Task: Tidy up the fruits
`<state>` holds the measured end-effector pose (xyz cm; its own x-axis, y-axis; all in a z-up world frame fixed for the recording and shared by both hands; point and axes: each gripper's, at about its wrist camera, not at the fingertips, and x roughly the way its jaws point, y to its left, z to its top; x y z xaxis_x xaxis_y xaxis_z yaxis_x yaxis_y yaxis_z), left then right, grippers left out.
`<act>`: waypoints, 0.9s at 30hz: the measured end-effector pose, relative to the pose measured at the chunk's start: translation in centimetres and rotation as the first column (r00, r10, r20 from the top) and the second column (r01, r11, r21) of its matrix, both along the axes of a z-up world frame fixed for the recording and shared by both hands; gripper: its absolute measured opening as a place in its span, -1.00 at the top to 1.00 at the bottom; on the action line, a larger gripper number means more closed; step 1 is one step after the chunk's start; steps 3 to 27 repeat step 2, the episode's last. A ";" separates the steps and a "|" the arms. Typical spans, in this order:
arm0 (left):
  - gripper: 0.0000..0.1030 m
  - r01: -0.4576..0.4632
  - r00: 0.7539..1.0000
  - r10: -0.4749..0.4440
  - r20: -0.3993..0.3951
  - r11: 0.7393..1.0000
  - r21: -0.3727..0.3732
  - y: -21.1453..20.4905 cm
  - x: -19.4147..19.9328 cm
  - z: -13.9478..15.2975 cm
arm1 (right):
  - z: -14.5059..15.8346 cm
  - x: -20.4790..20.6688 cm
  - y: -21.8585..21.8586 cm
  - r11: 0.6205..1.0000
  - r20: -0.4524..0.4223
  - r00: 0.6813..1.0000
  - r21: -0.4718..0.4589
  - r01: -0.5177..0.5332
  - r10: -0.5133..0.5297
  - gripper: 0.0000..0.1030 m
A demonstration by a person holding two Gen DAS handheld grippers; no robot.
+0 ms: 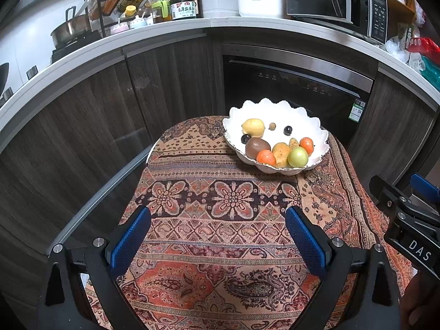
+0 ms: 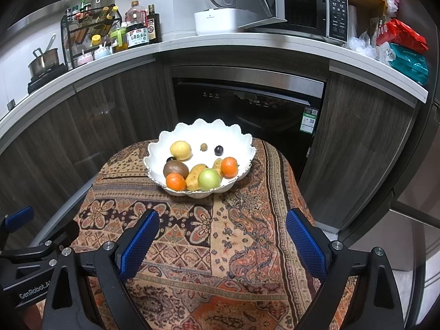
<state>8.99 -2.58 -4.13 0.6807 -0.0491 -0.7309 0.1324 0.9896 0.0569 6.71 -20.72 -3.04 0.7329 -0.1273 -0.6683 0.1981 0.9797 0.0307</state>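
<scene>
The left gripper hung low in the left wrist view with its blue pads spread wide and nothing between them, over the patterned tablecloth. The right gripper sat the same way at the bottom of the right wrist view, jaws wide apart and empty. A white scalloped bowl stood on the cloth above the centre of that frame, near the table's far edge, and held all the fruit. A yellow lemon lay at its left, with a brown kiwi just below it. Along the near rim an orange tangerine, a yellowish mango and a green apple sat touching in a row, and a second tangerine lay to their right. A dark grape and a small tan fruit lay apart near the bowl's middle.
</scene>
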 end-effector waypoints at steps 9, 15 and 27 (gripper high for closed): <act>-0.93 0.001 1.000 -0.001 -0.003 1.000 -0.002 -0.1 0.0 -0.1 | 0.0 0.0 0.1 1.000 -0.003 1.000 0.000 0.001 -0.001 -0.83; -0.93 0.001 1.000 -0.001 -0.003 1.000 -0.002 -0.1 0.0 -0.1 | 0.0 0.0 0.1 1.000 -0.003 1.000 0.000 0.001 -0.001 -0.83; -0.93 0.001 1.000 -0.001 -0.003 1.000 -0.002 -0.1 0.0 -0.1 | 0.0 0.0 0.1 1.000 -0.003 1.000 0.000 0.001 -0.001 -0.83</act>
